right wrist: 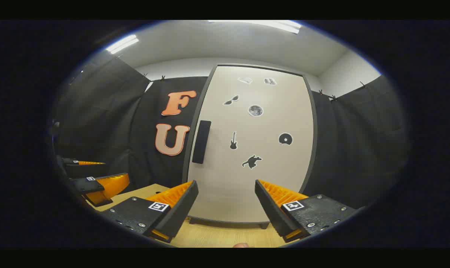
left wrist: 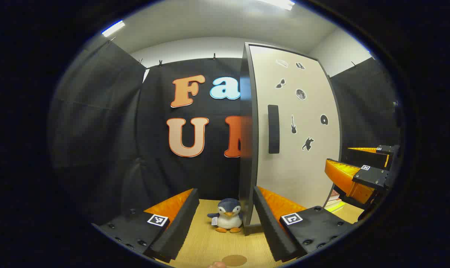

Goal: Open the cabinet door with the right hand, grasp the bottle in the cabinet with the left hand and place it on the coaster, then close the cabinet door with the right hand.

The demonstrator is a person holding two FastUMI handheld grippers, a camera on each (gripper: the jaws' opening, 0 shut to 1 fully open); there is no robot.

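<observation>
Cabinet door (right wrist: 247,149) is closed, pale with small stickers and a dark handle (right wrist: 201,142) on its left edge. Right claw (right wrist: 227,208) faces it, jaws wide and empty, likely lined up to reach the handle. Left claw (left wrist: 225,223) waits beside the cabinet, wide and empty, above the coaster (left wrist: 234,260) on the surface (left wrist: 210,245). Bottle is presumably inside, hidden. Toy penguin (left wrist: 228,215) stands near the cabinet corner.

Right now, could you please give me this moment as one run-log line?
stage: start | cabinet door: closed | left hand-held gripper: open | right hand-held gripper: open, facing door | coaster: bare
</observation>
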